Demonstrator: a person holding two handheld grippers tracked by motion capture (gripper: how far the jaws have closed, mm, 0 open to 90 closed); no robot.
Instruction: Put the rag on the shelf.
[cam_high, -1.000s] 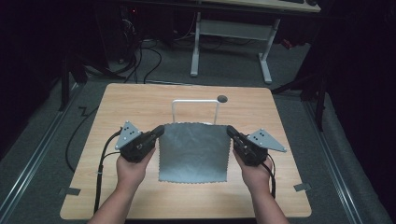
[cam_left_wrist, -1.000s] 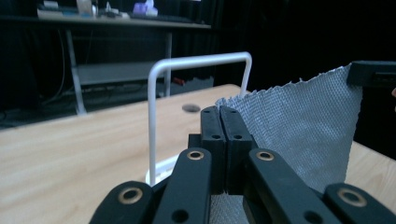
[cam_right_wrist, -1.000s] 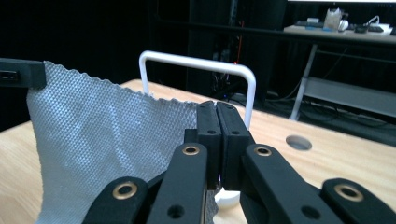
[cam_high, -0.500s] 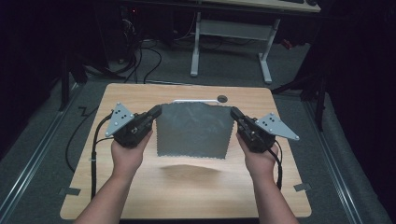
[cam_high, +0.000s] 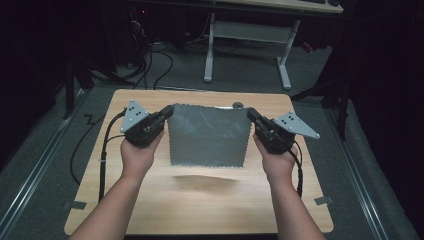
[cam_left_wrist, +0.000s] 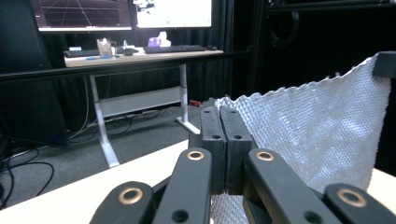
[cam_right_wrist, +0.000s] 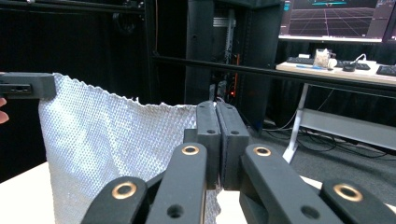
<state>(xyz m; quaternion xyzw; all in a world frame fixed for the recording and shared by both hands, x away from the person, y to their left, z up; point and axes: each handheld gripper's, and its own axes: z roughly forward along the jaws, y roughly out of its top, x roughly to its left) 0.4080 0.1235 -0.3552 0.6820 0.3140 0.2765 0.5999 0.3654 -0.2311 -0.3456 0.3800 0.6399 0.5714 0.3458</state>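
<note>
Cloth (cam_high: 209, 135) hangs above the table (cam_high: 200, 200), both grippers (cam_high: 169, 111) (cam_high: 251, 114) pinching its top corners; next it probably gets lowered flat or folded.

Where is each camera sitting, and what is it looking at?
High view: above the table, looking down; both forearms, left gripper, right gripper.
Left gripper view: on the left gripper, looking along its shut fingers at desks.
Right gripper view: on the right gripper, facing a dark rack.
All share the grey cloth, hanging between both grippers.
</note>
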